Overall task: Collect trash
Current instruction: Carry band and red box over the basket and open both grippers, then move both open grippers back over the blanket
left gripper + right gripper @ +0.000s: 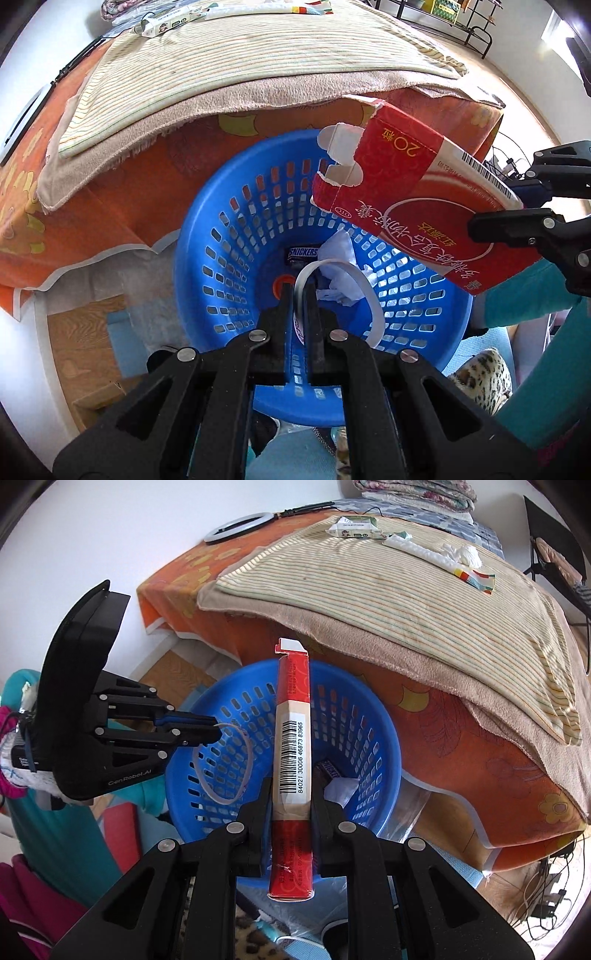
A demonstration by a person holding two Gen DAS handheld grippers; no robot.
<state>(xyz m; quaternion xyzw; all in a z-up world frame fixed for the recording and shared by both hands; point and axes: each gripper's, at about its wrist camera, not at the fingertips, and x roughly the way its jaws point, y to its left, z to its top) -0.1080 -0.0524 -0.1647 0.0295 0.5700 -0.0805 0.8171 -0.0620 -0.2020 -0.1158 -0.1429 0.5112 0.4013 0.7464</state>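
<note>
Both tools hung right over the blue basket (207,236) by the bed, left tool (299,291) pinched on a white strip (364,291), right tool (291,794) clamped on a red box (293,716), so next I'd guess just letting go.

Glossy blue plastic basket (229,206), printed cardboard box (417,206), matt cloth blanket (229,55).

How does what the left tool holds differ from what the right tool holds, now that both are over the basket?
The left tool pinches a thin white strip curled into a loop; the right tool clamps a stiff red carton by its narrow sides. The strip is plain and limp; the carton is printed, barcoded, its top flap torn open. Both hang above the blue basket, not yet dropped.
</note>
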